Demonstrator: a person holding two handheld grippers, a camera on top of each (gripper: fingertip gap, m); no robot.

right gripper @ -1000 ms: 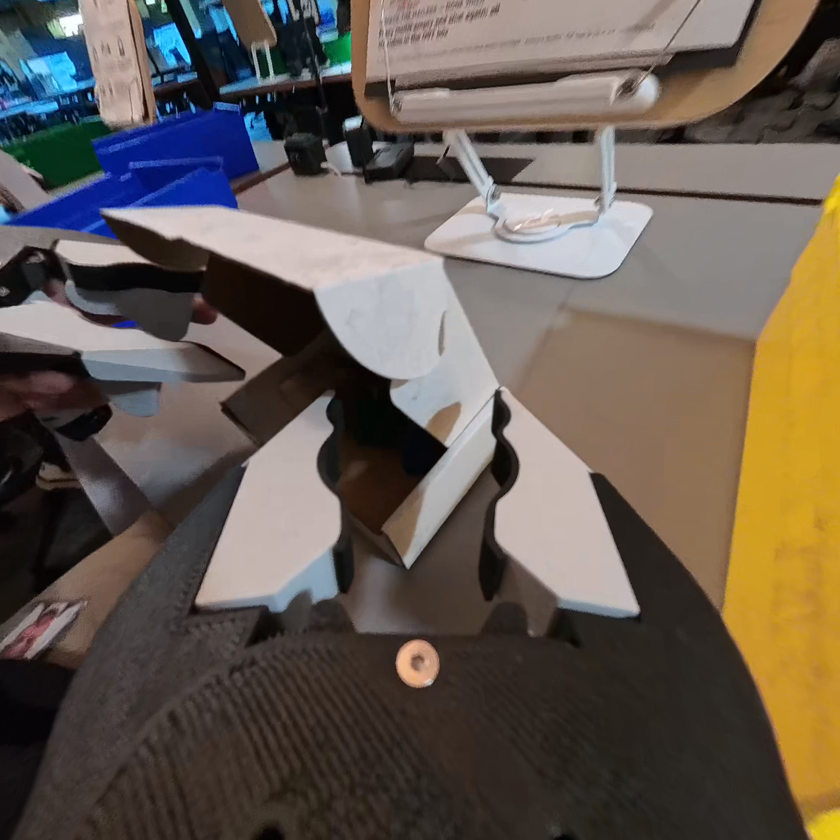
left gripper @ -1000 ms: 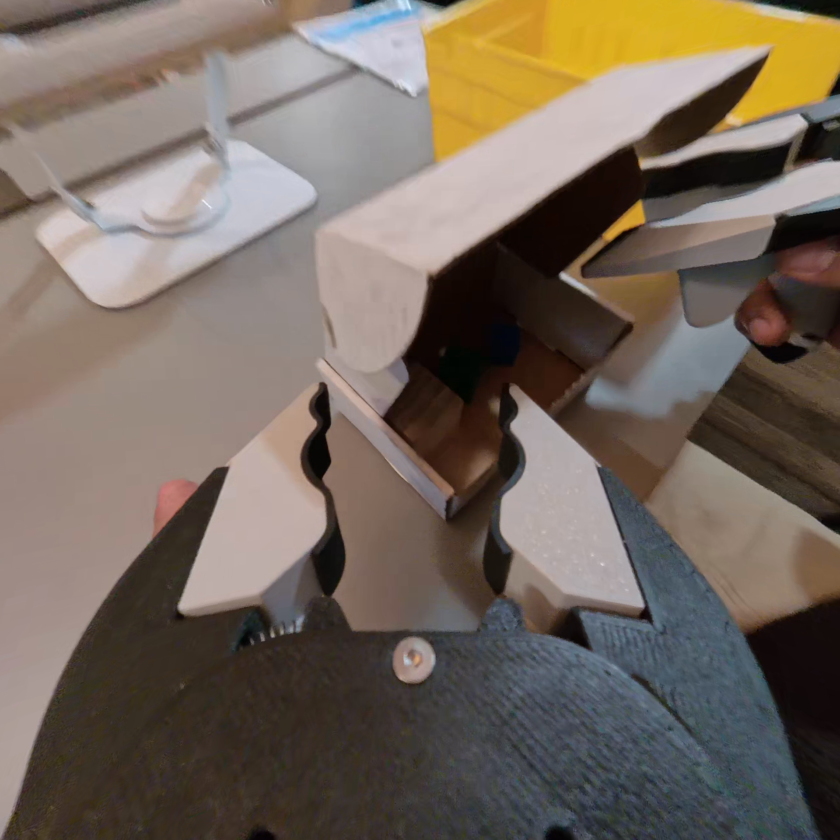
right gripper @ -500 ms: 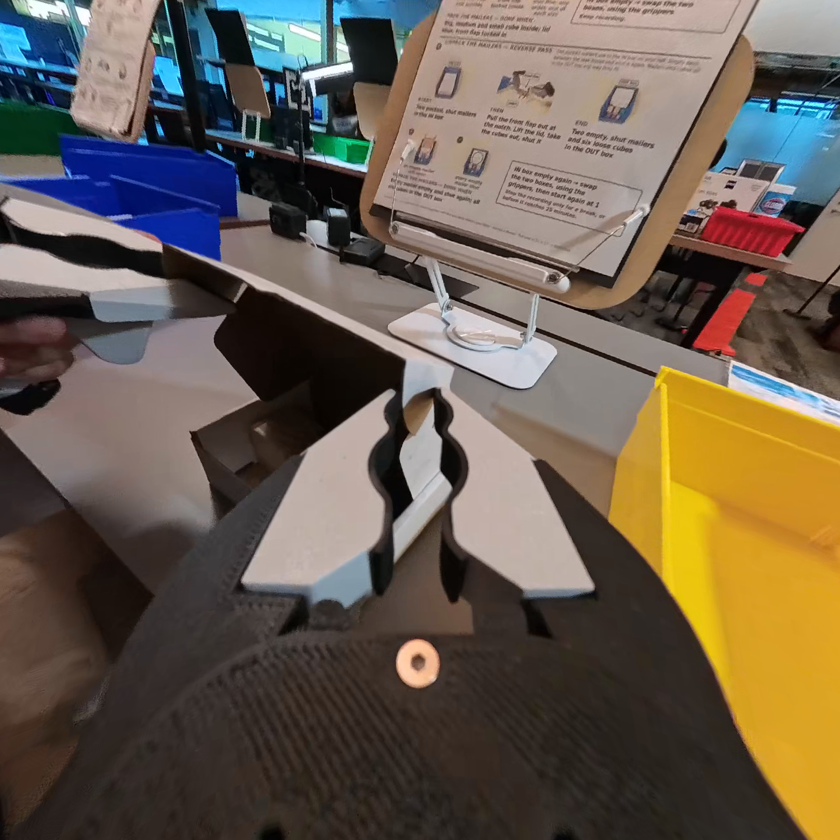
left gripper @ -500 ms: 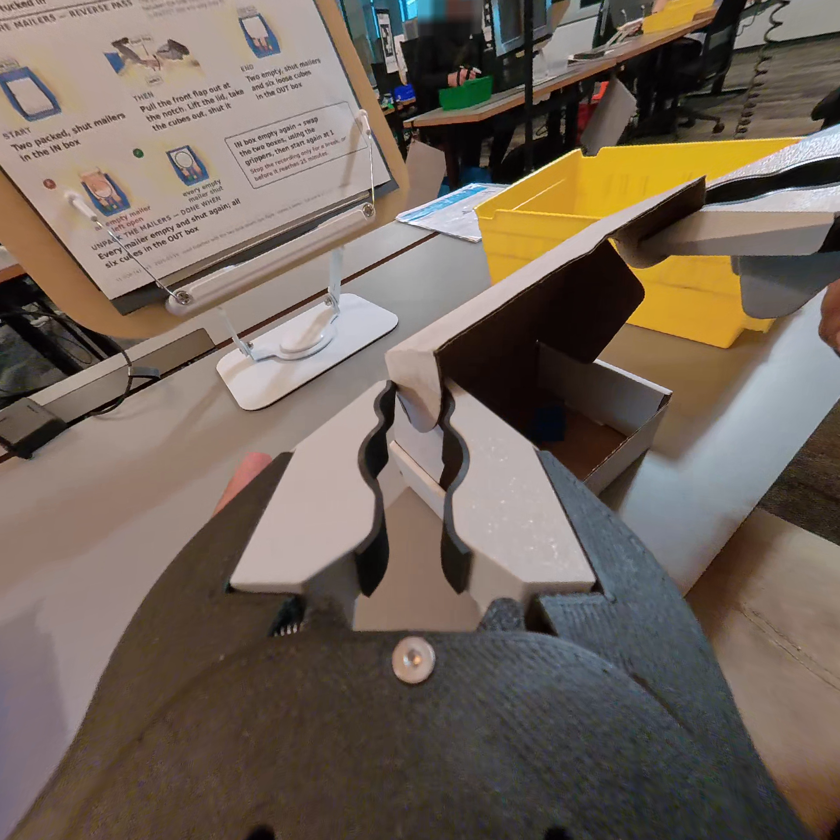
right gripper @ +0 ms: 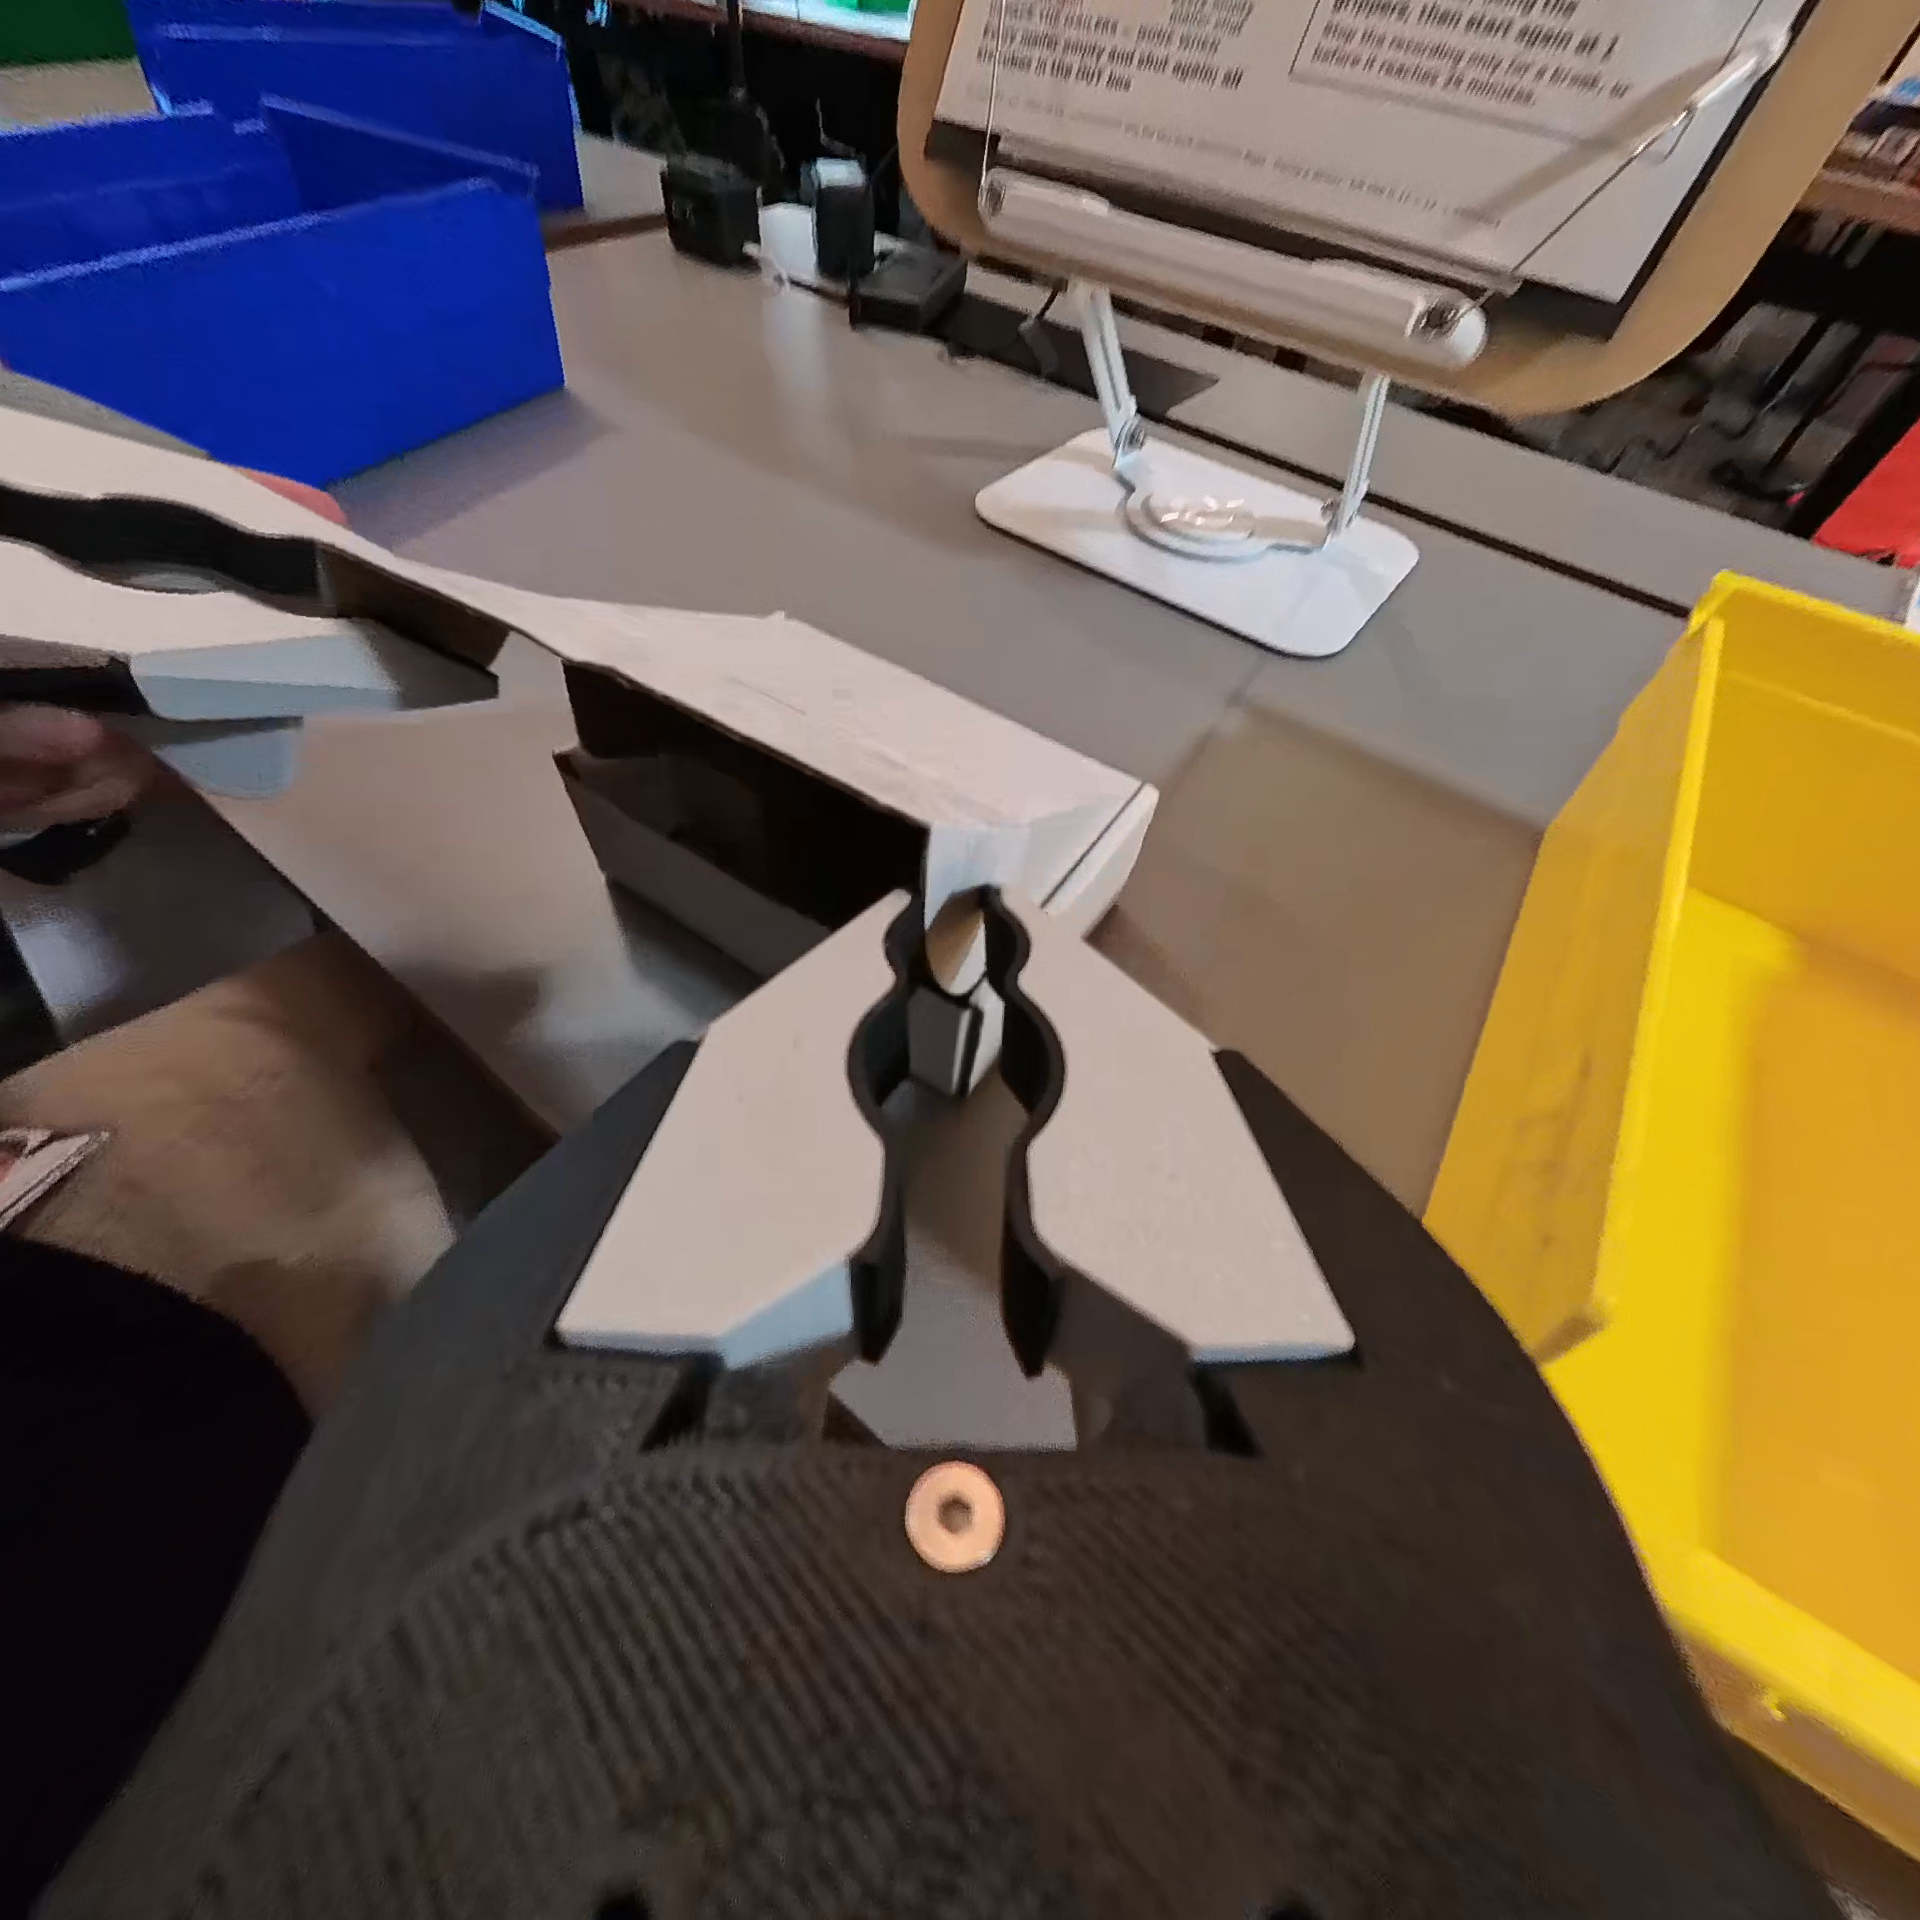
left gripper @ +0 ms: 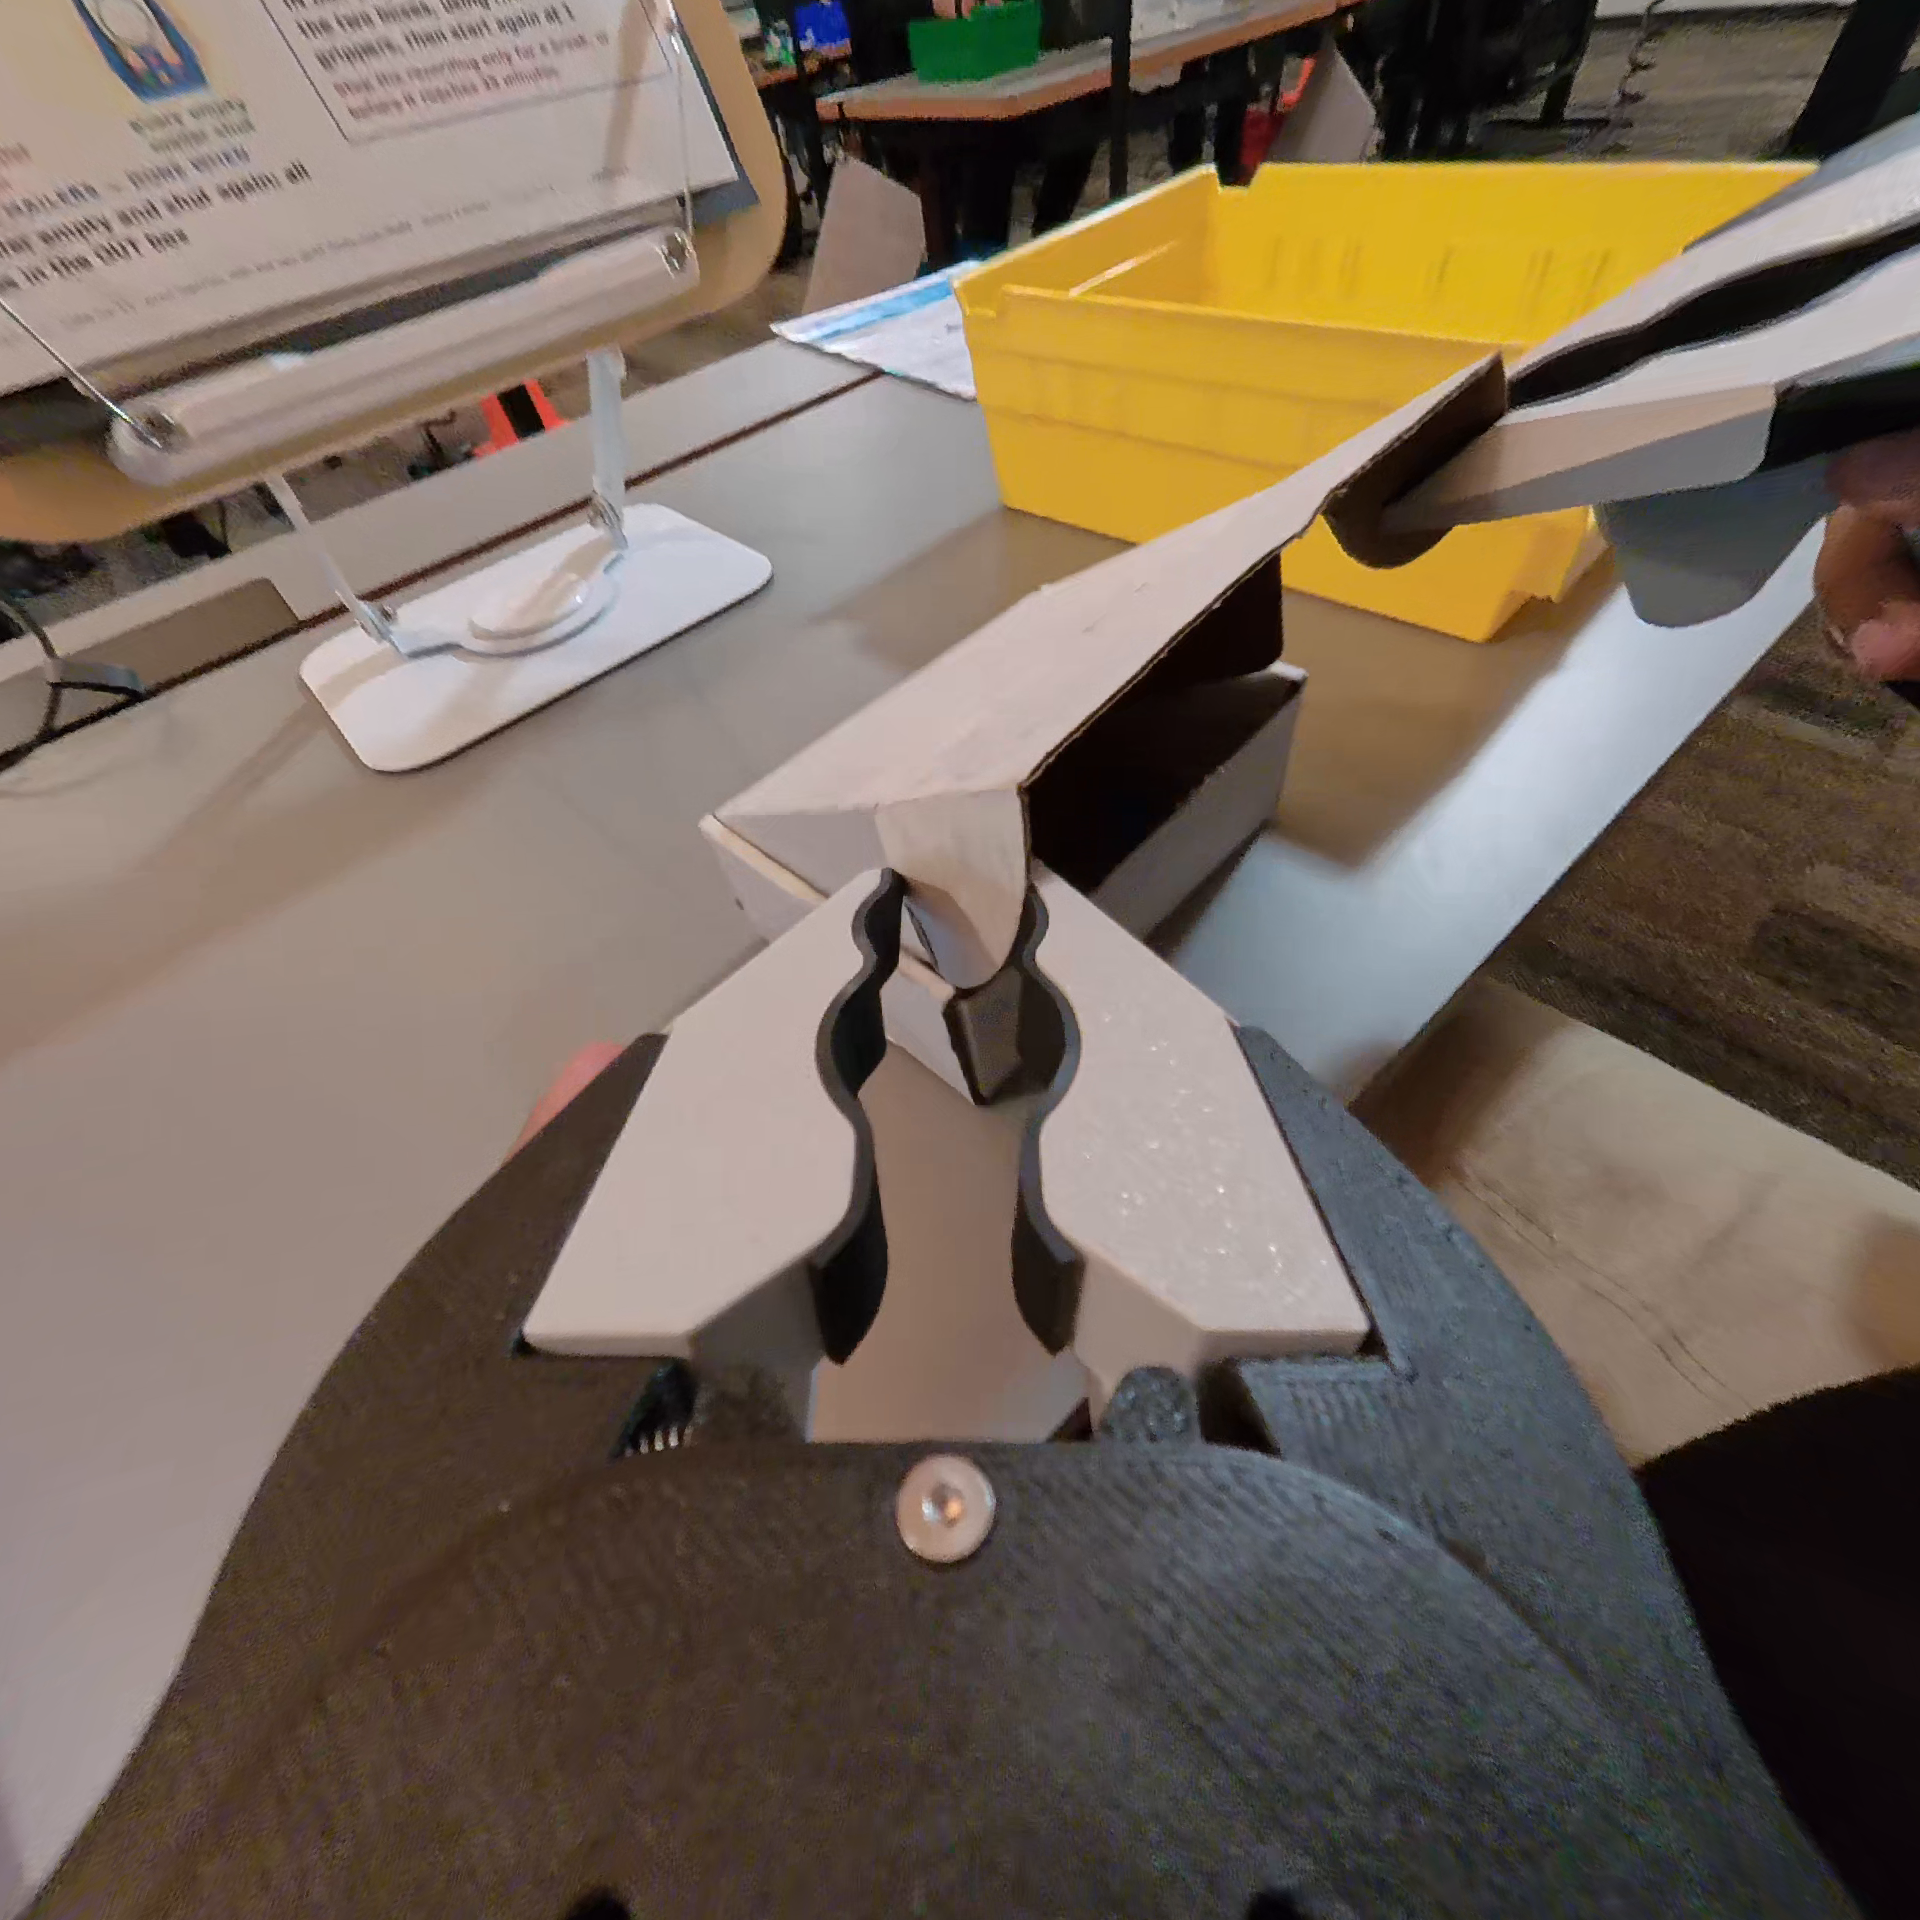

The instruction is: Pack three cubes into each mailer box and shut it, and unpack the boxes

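Mailer box [left gripper: 997, 717] lid flaps pinched by both grippers' fingers [left gripper: 748, 1081]; its shadowed inside hides any cubes.

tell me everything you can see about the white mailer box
The mailer box is white cardboard outside and brown inside, sitting on the grey table near its front edge, beside the yellow bin. Its lid is partly lowered, tilted over the tray. The left gripper pinches one rounded side flap and the right gripper pinches the other. The inside is too dark to tell what it holds.
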